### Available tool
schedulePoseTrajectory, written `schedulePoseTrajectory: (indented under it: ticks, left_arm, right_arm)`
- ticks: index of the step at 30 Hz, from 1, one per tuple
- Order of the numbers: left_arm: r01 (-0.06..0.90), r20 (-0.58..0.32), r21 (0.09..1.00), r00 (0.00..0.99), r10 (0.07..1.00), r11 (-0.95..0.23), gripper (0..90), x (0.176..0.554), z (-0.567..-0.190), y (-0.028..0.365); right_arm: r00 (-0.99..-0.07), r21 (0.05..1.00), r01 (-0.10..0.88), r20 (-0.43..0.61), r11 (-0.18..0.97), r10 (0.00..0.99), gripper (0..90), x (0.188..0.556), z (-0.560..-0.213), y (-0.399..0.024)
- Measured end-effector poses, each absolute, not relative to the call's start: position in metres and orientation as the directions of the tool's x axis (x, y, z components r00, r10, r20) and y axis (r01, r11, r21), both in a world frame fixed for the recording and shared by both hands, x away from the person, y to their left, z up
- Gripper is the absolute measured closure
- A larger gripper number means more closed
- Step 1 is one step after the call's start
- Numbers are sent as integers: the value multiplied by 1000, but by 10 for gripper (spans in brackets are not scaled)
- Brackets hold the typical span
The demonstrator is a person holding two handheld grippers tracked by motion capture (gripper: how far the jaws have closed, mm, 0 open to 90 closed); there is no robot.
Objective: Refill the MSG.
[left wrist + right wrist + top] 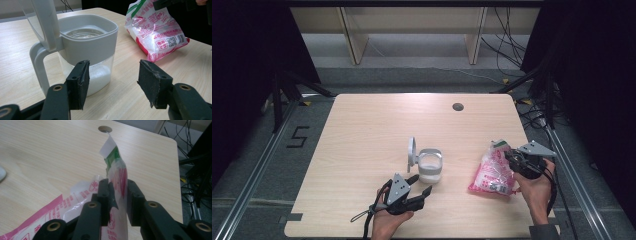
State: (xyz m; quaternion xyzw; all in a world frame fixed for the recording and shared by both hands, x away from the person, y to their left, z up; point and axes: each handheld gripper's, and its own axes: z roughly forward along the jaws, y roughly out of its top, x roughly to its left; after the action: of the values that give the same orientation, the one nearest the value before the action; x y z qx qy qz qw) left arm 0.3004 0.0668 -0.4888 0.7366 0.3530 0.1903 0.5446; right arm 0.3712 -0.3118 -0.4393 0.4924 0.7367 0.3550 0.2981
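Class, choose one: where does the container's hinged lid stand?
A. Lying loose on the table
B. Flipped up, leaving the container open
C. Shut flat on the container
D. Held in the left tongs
B: the lid stands upright at the rim of the open container, which holds white granules.

The light is soft and even, and it seems to come from above. The wooden table (pixel 377 130) looks bright, but the sides of the room are very dark, almost black. Shadows under things are small and faint. The plastic bag (pixel 156 30) is shiny and has little white glints. In both gripper views the near black jaws look a bit blurry, and far things look soft. The high view is a little fuzzy all over.
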Motion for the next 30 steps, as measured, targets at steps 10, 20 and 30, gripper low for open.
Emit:
schedulePoseTrajectory:
  ticks: [10,20,30]
  left_arm:
    - [314,-107,937,673,732,-152,417,301,-489,69]
    - [312,-107,938,674,731,-150,416,301,-490,71]
    - [314,-99,937,652,752,-149,418,303,-488,80]
  right_arm:
    - [-275,854,471,-99,224,956,630,363,-427,-313]
    - [-342,876,428,-71,223,937,562,358,-425,-300]
    - [-461,884,379,-76,273,884,473,353,-431,-275]
